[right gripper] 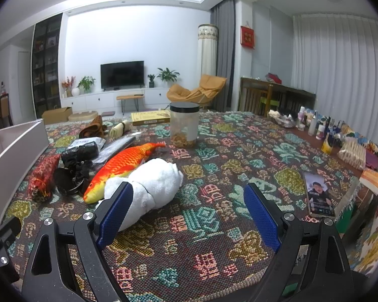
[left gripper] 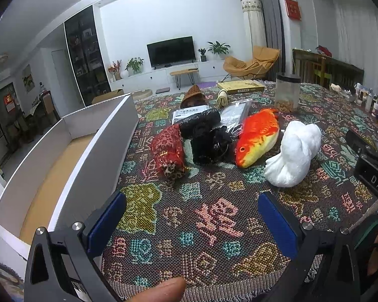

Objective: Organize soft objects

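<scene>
**A:** Four soft things lie in a row on the patterned tablecloth (left gripper: pixel 214 216): a red brocade pouch (left gripper: pixel 169 148) at the left, a black bundle (left gripper: pixel 209 143), an orange fish plush (left gripper: pixel 258 138), and a white rolled towel (left gripper: pixel 293 152) at the right. The open white box (left gripper: pixel 70 156) stands just left of the pouch, near the table's left edge.

**B:** How would that towel handle?

**A:** Light and squashy, I'd judge. It should give under the pads, so a pinch across its thick middle looks safer than one on the loose frilled near end. The fish plush looks equally soft; its belly is the fattest place to grab.

**B:** And the grippers?

**A:** The left gripper (left gripper: pixel 191 216) hovers near us with its blue pads spread wide, nothing between them, well short of the row. The right gripper (right gripper: pixel 189 214) is also spread wide and holds nothing; its left pad (right gripper: pixel 116 214) overlaps the towel (right gripper: pixel 148 186) in the right wrist view, though I cannot tell whether they touch.

**B:** Anything to avoid?

**A:** A phone (right gripper: pixel 318 193) lies at the near right, and a clear jar (right gripper: pixel 184 125) stands farther back.
</scene>
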Demonstrator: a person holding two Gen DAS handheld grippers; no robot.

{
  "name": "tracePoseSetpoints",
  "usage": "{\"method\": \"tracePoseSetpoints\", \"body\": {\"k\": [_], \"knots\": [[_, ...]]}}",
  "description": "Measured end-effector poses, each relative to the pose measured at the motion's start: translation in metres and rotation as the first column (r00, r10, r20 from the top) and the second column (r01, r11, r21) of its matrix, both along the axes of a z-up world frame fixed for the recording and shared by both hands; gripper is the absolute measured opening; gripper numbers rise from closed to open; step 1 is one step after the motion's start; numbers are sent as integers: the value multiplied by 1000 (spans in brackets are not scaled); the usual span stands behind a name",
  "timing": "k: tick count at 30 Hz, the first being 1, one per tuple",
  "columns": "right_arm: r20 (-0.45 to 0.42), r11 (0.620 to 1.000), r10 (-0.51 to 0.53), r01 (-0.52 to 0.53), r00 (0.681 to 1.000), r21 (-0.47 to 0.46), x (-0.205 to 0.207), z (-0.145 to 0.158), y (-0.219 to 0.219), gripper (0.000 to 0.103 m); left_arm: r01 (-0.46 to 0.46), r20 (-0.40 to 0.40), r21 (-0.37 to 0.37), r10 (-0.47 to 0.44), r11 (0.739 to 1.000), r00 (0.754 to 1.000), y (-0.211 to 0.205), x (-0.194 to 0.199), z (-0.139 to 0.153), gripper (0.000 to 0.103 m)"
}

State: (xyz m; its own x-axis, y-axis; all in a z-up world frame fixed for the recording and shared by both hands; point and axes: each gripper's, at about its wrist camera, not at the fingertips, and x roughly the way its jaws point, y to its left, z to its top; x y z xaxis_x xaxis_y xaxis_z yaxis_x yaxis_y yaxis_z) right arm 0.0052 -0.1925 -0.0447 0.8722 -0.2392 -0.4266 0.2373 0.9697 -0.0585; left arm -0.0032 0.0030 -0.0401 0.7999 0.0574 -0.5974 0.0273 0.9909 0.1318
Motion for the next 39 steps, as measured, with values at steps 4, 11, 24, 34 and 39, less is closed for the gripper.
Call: {"method": "tracePoseSetpoints", "body": {"k": [4,11,24,34,39], "knots": [[0,1000,0,0,1000,0,0,0,0,91,0,-14,-4,0,1000,1000,1,3,-5,103],[-1,1000,0,0,1000,0,0,0,0,91,-5,-72,-9,5,1000,997,3,11,-20,103],[-1,1000,0,0,1000,0,0,0,-1,91,3,-219,6,-1,1000,976,4,45,-57,103],[-10,1000,-1,1,1000,5,1,-2,-1,91,-11,-283,-18,5,1000,959,6,91,-68,103],[-19,1000,-2,2,1000,13,2,-4,-2,91,-27,-323,-31,15,999,946,11,115,-78,103]]}}
